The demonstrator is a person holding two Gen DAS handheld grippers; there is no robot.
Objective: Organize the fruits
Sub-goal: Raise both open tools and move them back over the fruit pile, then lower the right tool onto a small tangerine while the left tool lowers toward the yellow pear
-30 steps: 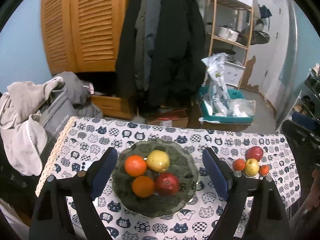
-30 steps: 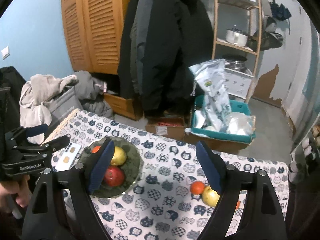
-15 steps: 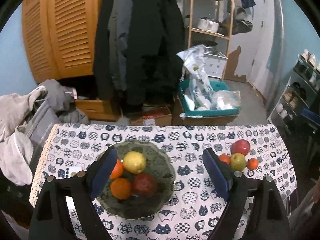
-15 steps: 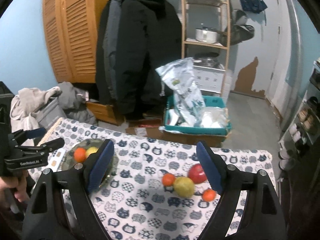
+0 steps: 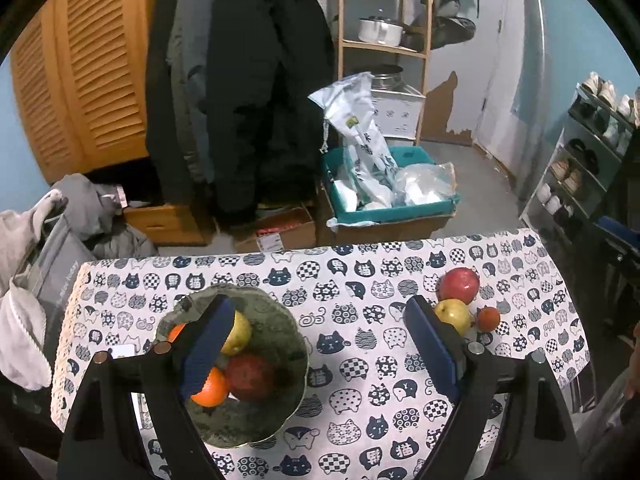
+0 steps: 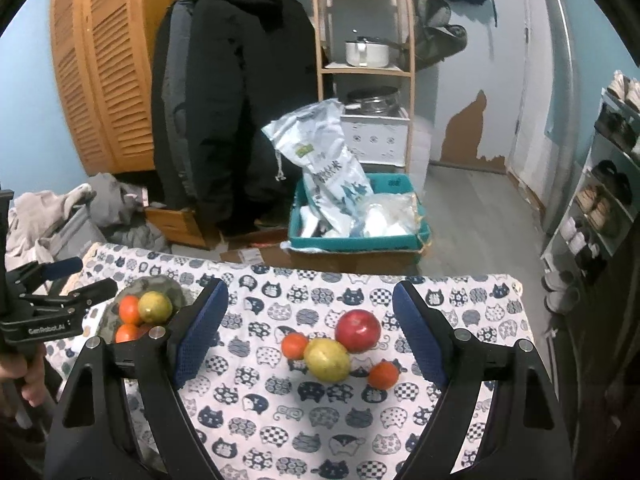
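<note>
Both views slid right; loose fruits (image 6: 338,350) now sit mid-frame. Right gripper (image 6: 308,330) and left gripper (image 5: 320,344) gape, empty. Better to straddle one fruit only.

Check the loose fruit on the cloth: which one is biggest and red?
The red apple, at the far side of the cluster. The yellow fruit beside it is yellow-green, and the two small oranges are much smaller.

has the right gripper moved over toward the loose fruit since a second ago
Yes. The right gripper has swung right across the tablecloth: the yellow apple, earlier behind its right finger, now sits between the open fingers, and the bowl lies further left.
</note>
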